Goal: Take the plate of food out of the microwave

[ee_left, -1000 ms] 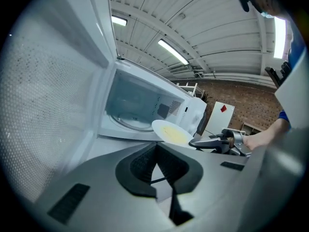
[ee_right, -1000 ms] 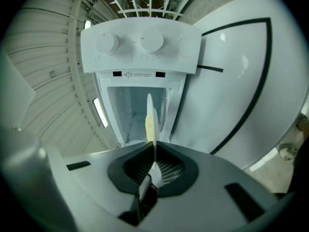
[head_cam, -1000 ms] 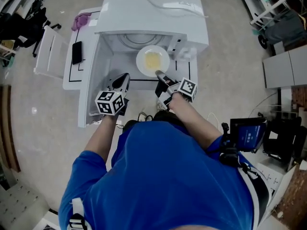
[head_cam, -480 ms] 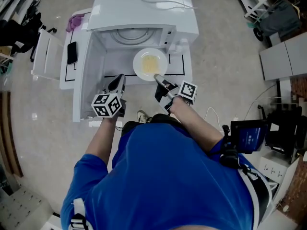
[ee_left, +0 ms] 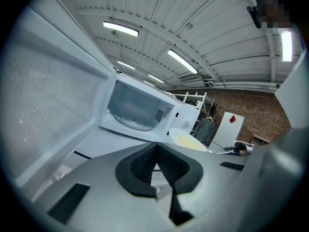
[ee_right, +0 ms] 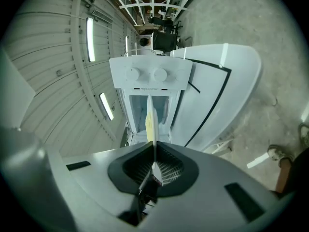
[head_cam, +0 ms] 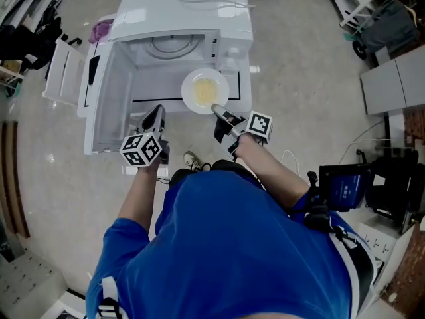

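The right gripper [head_cam: 219,109] pinches the rim of the plate of food [head_cam: 204,90] before the open microwave [head_cam: 192,8]. The left gripper [head_cam: 157,113] is closed, empty.

Setting: an industrial hall in use as a test lab, not a home kitchen.

Evidence, placed from the microwave [head_cam: 182,18]:
- It stands on a white table [head_cam: 240,93] marked with black tape lines [head_cam: 153,100].
- All round it is a bare polished concrete floor [head_cam: 305,65].
- To its right are white metal racks [head_cam: 362,2] and a lit screen [head_cam: 344,186].
- Overhead is a corrugated metal ceiling [ee_left: 159,8] with strip lights [ee_left: 120,29].
- Beyond it is a brick wall [ee_left: 246,111].
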A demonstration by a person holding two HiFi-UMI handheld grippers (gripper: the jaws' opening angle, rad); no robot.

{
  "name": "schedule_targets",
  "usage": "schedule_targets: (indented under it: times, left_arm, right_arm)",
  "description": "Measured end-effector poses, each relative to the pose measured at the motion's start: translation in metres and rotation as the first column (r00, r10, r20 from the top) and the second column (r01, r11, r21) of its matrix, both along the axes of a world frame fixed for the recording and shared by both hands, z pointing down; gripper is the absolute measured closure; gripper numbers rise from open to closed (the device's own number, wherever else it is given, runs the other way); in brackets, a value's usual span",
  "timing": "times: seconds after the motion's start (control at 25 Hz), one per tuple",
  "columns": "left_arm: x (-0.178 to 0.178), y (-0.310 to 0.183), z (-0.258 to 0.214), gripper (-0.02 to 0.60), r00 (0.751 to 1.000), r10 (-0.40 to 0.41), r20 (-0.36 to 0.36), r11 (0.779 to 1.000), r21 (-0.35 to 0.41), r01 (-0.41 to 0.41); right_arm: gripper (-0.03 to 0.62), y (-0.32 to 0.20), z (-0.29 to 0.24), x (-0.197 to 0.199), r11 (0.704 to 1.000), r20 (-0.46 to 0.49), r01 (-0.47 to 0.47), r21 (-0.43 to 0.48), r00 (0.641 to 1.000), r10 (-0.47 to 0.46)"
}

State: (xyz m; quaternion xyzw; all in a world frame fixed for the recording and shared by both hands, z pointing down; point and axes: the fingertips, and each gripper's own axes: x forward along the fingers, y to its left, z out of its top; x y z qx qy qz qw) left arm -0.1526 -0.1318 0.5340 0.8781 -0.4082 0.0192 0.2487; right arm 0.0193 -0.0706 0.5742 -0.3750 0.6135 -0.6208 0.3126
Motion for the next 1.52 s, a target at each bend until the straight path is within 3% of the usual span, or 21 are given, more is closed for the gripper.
schedule_targets:
  times: [0.6, 1.52]
  left_arm:
    - [0.019, 0.038, -0.005, 0.572, 1.000, -0.028, 0.000, 0.999, 0.020, 0.028]
    - [0.005, 0.051, -0.005, 0.572, 0.997, -0.072, 0.002, 0.997, 0.025, 0.072]
  right_arm:
    - [0.574, 0.035, -0.009, 0.019, 0.998, -0.002, 0.054, 0.024, 0.999, -0.054]
    - [0.574, 0.038, -0.010, 0.001, 0.992, -0.013, 0.120, 0.047, 0.993, -0.120]
